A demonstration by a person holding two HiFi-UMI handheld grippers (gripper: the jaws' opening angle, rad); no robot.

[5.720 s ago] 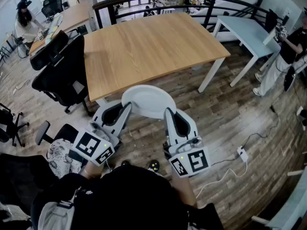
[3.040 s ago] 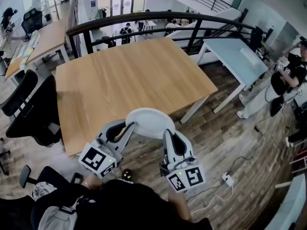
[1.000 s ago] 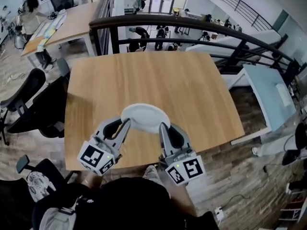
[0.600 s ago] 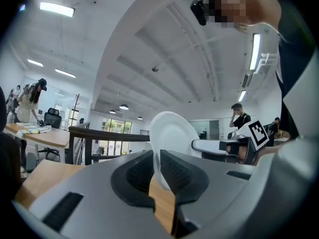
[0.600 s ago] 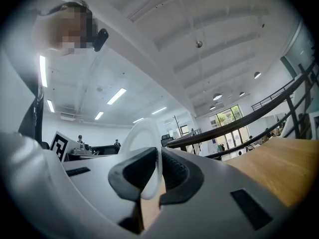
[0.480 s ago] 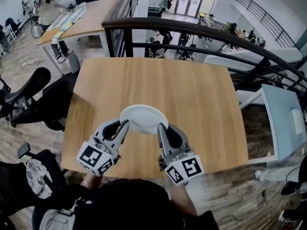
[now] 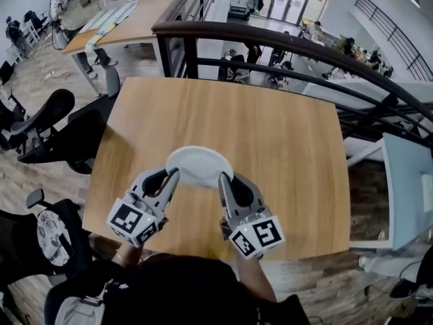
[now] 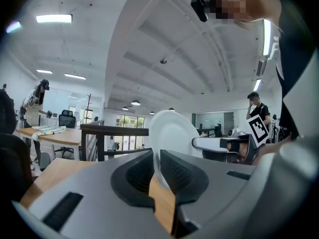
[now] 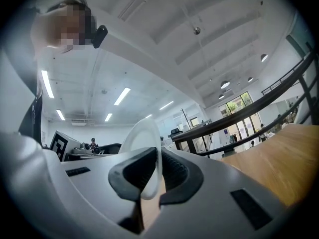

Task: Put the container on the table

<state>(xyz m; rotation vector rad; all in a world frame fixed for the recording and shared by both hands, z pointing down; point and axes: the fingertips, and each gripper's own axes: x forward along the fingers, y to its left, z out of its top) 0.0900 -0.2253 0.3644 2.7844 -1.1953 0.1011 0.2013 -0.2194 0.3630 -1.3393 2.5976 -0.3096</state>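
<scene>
Container: white, round and shallow (image 7: 198, 166), carried by its rim between the two grippers above the near half of the wooden table (image 7: 284, 134); I cannot tell whether its underside touches the wood.
Left gripper (image 7: 174, 174): jaws almost together, with the dark ribbed pads pinching the container's thin left rim; the left gripper view shows the white edge running up out of the narrow slot between them.
Right gripper (image 7: 222, 177): jaws likewise nearly closed, clamped on the opposite, right rim; the right gripper view shows the rim wedged between the pads.
Gripper pose: both point away from the person and converge on the container from either side.
Beyond the table: a dark railing (image 7: 284, 38) runs along the far edge.
Left of the table: black office chairs (image 7: 67, 137) stand on the wood-plank floor.
</scene>
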